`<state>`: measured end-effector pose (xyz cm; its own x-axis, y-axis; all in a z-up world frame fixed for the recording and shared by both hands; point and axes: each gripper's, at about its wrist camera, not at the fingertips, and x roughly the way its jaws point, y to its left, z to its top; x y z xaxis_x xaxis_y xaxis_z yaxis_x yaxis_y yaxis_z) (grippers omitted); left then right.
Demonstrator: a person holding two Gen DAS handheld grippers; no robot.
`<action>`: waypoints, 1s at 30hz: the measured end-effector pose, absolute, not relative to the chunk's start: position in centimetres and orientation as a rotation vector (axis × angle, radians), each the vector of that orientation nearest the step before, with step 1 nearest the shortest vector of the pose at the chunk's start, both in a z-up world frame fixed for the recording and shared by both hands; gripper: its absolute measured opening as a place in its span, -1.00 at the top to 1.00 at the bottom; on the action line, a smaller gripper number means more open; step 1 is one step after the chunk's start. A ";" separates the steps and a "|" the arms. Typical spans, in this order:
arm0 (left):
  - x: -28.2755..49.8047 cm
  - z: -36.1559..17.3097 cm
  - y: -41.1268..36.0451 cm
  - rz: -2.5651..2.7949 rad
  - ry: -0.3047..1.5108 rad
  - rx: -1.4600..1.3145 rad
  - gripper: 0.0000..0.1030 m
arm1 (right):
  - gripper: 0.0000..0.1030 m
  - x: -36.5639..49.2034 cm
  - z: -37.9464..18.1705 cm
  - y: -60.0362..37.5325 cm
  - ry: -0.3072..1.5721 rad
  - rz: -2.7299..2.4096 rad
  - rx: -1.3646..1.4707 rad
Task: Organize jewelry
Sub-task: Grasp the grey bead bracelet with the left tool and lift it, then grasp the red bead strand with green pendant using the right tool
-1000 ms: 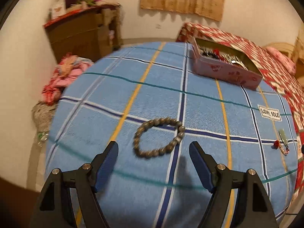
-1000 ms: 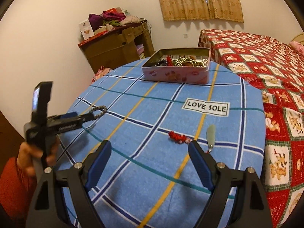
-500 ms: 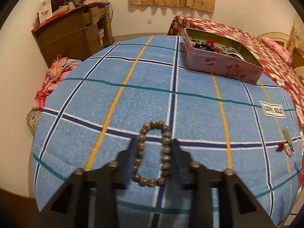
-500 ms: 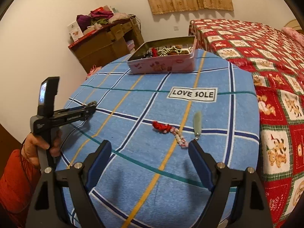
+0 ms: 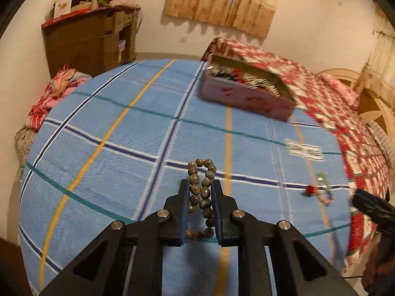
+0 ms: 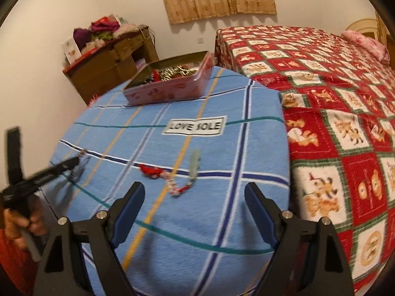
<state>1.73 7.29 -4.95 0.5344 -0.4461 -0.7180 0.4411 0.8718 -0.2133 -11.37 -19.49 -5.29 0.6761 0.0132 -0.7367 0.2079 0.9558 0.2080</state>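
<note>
My left gripper [image 5: 199, 187] was clamped on the bead bracelet [image 5: 201, 192], squeezing its loop into a narrow double row between the fingers [image 5: 183, 204], with the far beads poking out past the tips over the blue checked cloth [image 5: 111, 123]. My right gripper [image 6: 193, 198] stood with its fingers wide apart and nothing between them, hovering over the near part of the cloth. Just beyond it lay the red tassel charm [image 6: 172, 176] with its pale green pendant [image 6: 194, 164], near the white "LOVE SOLE" label [image 6: 194, 126]. At the far edge of the cloth sat the open pink tin [image 6: 167, 91], holding a tangle of jewelry I couldn't make out piece by piece. To the right was the red patchwork bedspread [image 6: 333, 86].
</note>
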 end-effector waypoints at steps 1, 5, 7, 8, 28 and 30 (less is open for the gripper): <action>1.3 -4.3 6.9 -0.533 0.838 0.001 0.67 | -0.66 -11.0 -5.4 -19.3 0.831 -0.107 0.263; 0.5 -2.2 6.0 -0.555 0.782 0.015 0.67 | -0.65 -9.3 -6.0 -18.3 0.870 -0.090 0.165; 0.4 -1.7 5.8 -0.552 0.769 0.027 0.67 | -0.65 -8.4 -6.3 -17.7 0.885 -0.069 0.135; 0.5 -1.5 5.7 -0.545 0.765 0.035 0.67 | -0.64 -7.8 -6.6 -17.3 0.897 -0.066 0.108; 0.5 -1.1 6.1 -0.530 0.766 0.004 0.67 | 0.71 -4.4 -7.8 -18.0 1.039 0.025 0.109; 0.4 -1.1 5.9 -0.535 0.764 0.008 0.67 | 0.72 -4.5 -7.8 -18.8 1.034 0.050 0.166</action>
